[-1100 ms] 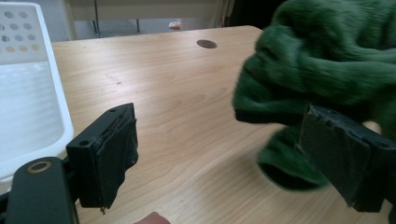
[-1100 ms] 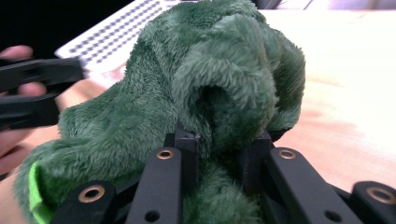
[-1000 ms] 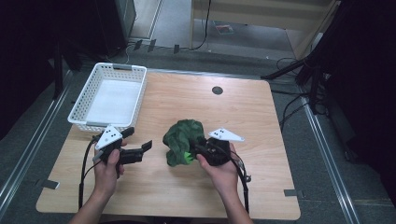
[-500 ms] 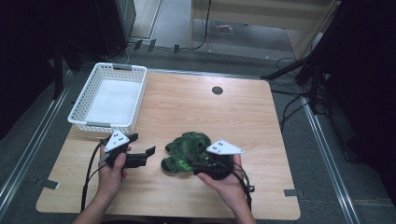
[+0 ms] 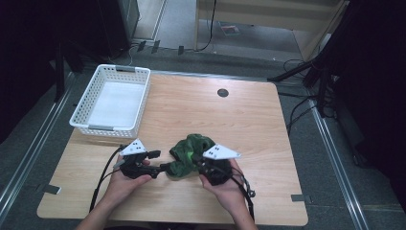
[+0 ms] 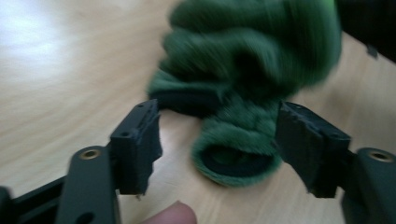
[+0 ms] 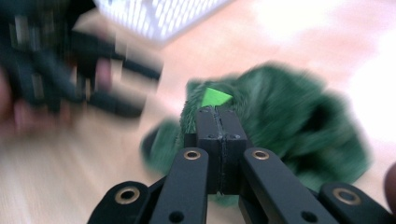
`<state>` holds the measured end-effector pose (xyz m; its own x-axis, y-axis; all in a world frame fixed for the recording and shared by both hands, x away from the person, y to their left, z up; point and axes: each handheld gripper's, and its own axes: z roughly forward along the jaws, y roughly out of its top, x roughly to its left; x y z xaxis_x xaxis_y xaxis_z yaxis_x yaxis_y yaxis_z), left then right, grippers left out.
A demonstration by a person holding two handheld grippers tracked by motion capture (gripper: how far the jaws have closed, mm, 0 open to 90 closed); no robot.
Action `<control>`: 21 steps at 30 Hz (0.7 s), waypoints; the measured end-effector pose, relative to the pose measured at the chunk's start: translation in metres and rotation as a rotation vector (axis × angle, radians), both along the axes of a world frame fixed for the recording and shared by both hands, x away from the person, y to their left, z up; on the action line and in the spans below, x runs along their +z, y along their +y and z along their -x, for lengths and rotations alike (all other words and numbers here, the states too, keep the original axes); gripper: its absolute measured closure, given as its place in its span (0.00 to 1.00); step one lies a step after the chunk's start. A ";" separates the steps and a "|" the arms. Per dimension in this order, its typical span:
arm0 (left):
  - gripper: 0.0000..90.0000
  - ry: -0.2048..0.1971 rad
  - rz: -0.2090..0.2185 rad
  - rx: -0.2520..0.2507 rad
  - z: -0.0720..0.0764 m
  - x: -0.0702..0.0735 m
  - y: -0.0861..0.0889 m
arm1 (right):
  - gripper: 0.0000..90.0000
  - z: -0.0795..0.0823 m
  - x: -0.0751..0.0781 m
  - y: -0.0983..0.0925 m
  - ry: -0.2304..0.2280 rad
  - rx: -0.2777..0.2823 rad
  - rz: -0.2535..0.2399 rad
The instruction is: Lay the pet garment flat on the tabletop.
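green fuzzy cloth (image 5: 189,153) lies bunched on the desk (image 5: 268,120), near its front edge, between my 2 hands. my left hand-held gripper (image 6: 219,140) has its jaws apart and just closing in, a rolled cuff of the cloth between them, pads not pressing yet. my right hand-held gripper (image 7: 218,112) is pinched together on a fold of the cloth. white basket (image 5: 112,100) sits at the far left.
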<state>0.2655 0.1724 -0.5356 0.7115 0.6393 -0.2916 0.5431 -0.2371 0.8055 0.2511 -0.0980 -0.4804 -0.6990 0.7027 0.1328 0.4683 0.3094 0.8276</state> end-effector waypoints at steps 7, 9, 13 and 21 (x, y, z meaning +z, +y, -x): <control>0.52 0.014 -0.102 -0.052 0.004 -0.008 -0.020 | 1.00 -0.048 0.051 0.005 -0.049 -0.057 -0.086; 0.57 0.009 -0.122 -0.058 0.005 -0.011 -0.022 | 1.00 -0.070 0.057 0.011 -0.074 -0.091 -0.068; 0.68 -0.001 -0.136 -0.069 0.006 -0.012 -0.025 | 1.00 -0.123 0.054 0.015 -0.080 -0.200 -0.051; 0.80 0.004 -0.129 -0.080 0.007 -0.014 -0.024 | 0.55 -0.124 0.052 -0.006 -0.078 -0.232 -0.156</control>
